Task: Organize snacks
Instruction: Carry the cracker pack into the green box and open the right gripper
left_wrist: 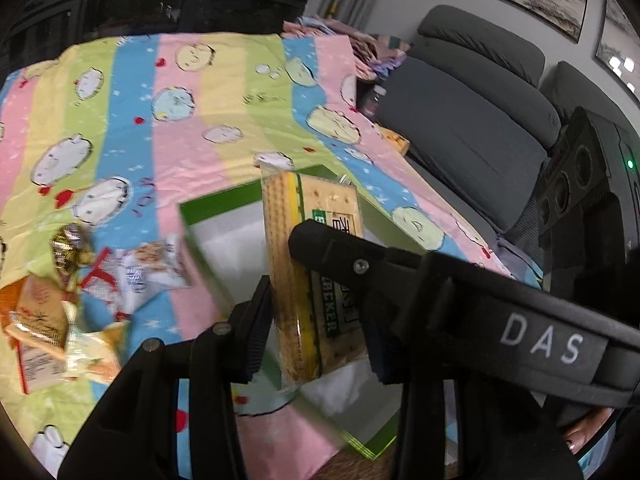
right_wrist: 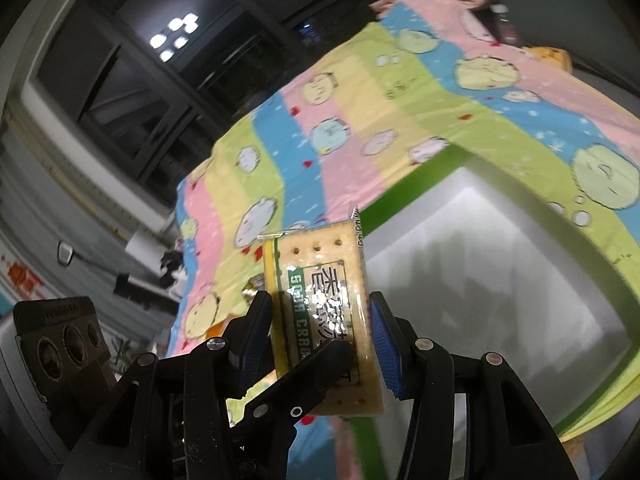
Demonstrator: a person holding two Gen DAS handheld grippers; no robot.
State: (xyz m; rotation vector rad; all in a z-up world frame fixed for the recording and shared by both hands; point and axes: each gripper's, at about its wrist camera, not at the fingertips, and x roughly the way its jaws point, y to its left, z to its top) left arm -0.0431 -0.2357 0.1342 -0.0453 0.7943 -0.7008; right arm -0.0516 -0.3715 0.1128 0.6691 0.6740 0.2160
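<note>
A soda cracker pack (left_wrist: 316,264) in clear wrap is held upright above a green-rimmed box (left_wrist: 224,200) with a white inside. My left gripper (left_wrist: 316,320) is shut on the pack's lower part. My right gripper (right_wrist: 320,324) also grips the same cracker pack (right_wrist: 320,280) from its sides. In the left wrist view a finger of the right gripper (left_wrist: 336,248) crosses the pack. In the right wrist view the box (right_wrist: 400,196) lies to the right, behind the pack. Several loose snack packets (left_wrist: 64,312) lie on the cloth at the left.
A pastel striped cartoon cloth (left_wrist: 160,120) covers the table. A grey sofa (left_wrist: 472,120) stands to the right, with a bottle (left_wrist: 374,100) and a yellow packet (left_wrist: 396,140) beside it. Folded cloths (left_wrist: 360,44) lie at the far edge. Dark windows (right_wrist: 160,60) are behind.
</note>
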